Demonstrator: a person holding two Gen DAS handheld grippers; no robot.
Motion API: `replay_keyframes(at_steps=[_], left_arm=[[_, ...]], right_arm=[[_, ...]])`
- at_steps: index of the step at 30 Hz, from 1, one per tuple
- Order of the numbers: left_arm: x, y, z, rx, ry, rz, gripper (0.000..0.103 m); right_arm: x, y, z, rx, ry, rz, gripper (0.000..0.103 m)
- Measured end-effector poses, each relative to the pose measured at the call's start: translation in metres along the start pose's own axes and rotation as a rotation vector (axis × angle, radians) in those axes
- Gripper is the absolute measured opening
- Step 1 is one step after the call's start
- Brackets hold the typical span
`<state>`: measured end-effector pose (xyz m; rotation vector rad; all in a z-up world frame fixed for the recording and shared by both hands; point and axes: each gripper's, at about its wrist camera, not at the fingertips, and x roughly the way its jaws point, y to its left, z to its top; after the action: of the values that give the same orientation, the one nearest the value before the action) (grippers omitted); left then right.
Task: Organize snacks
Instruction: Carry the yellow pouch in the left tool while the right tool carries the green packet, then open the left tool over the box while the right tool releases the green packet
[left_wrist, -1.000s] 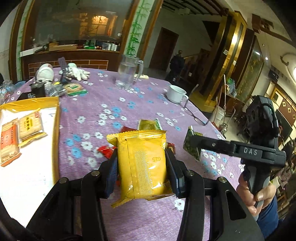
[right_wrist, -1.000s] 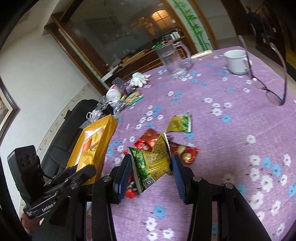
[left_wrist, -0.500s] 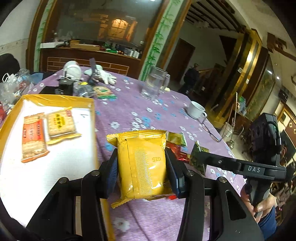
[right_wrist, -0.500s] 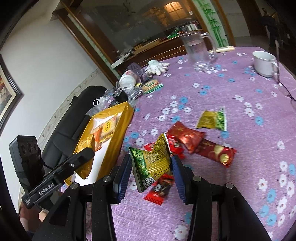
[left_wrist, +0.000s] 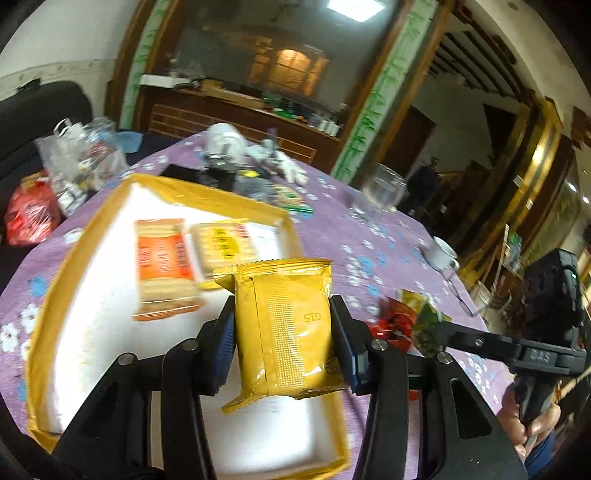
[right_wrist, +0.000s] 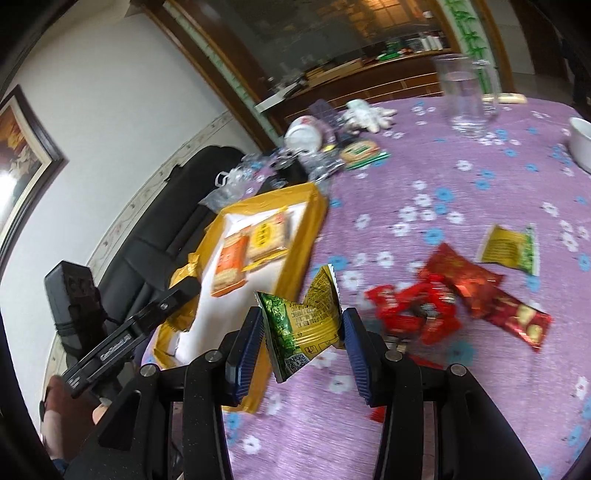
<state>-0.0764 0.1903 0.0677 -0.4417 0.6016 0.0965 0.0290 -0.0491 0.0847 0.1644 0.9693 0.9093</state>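
Step in hand: placing. My left gripper (left_wrist: 282, 328) clamps yellow pack (left_wrist: 283, 325) over tray (left_wrist: 92, 229); right gripper (right_wrist: 303, 332) pinches green pack (right_wrist: 303, 325) beside tray's edge. Next: lower, release beside the two biscuit packs (left_wrist: 192, 258).

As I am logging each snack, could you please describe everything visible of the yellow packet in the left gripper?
The yellow packet is a glossy foil pillow pouch with crimped ends, a back seam with a dotted strip, and a stamped code. It stands upright, clamped at both sides by the left gripper jaws, held above the yellow-rimmed white tray.
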Motion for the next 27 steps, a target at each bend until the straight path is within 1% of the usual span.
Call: replay_keyframes(at_steps=[4,7,9,15,19,24,27], left_arm=[[-0.002,0.025,-0.005,-0.027,0.009,0.04,0.046],[-0.001,0.041,-0.012,-0.033,0.022,0.079,0.046],[0.001,0.051,-0.016,-0.03,0.034,0.119,0.046],[0.008,0.072,-0.021,-0.074,0.07,0.123,0.046],[0.013,0.071,-0.022,-0.076,0.091,0.121,0.046],[0.021,0.071,-0.023,-0.068,0.121,0.144,0.046],[0.023,0.07,-0.024,-0.062,0.138,0.149,0.046]], right_arm=[[0.021,0.025,-0.004,-0.042,0.039,0.036,0.045],[0.039,0.05,-0.011,-0.097,0.073,0.057,0.044],[0.052,0.067,-0.018,-0.142,0.098,0.068,0.044],[0.09,0.105,-0.042,-0.262,0.162,0.056,0.044],[0.102,0.119,-0.054,-0.323,0.175,0.046,0.044],[0.113,0.119,-0.066,-0.339,0.201,0.048,0.044],[0.117,0.12,-0.067,-0.365,0.19,0.038,0.046]])
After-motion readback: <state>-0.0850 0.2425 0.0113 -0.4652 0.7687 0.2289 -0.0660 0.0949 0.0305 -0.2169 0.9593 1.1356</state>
